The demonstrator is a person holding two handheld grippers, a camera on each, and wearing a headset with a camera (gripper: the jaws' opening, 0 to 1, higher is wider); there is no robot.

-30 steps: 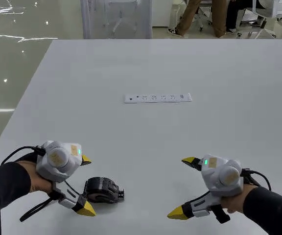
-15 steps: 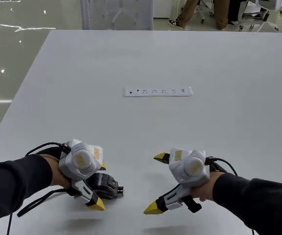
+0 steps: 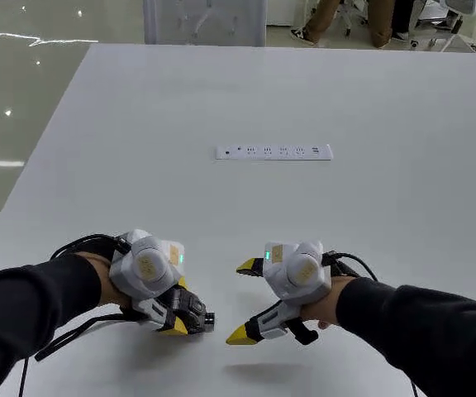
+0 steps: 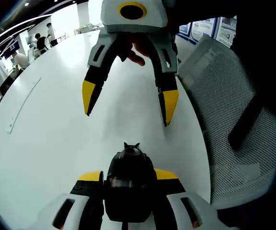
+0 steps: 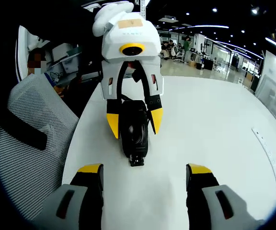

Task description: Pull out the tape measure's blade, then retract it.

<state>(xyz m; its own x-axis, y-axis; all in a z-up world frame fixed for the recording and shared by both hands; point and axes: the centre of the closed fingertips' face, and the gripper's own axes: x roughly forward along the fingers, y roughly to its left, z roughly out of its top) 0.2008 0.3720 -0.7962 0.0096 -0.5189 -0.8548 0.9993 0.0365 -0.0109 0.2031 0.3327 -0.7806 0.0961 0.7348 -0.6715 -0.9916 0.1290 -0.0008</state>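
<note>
At the near edge of the tabletop: case gripped, blade not yet drawn

Down by the person's left hand, the left gripper has its fingers closed in on the tape measure. One yellow tip sits on each flank of the black case, and the case rests on the white surface between them. That's the hold, and it looks snug from the left gripper view.

Facing it, the right gripper hovers low over the surface with its fingers spread wide and nothing between them. It's empty, and lined up tip to tip with its partner.

From the right gripper view, the little blade hook pokes out of the case towards those open fingers. It is near them but not between them, with a strip of bare tabletop separating the two.

So the pull-out hasn't begun: apart from that hook, no blade shows outside the case. I'd call this the approach to the hook. Next up, by my reading, the right gripper needs to ease forward and low, bring its tips to either side of the hook, and pinch it cleanly. It's a small target, so the aim matters. The left must hold the case firm once the draw starts, or the whole thing may slide.

Farther up the tabletop lies a white power strip, well apart from the action.
</note>
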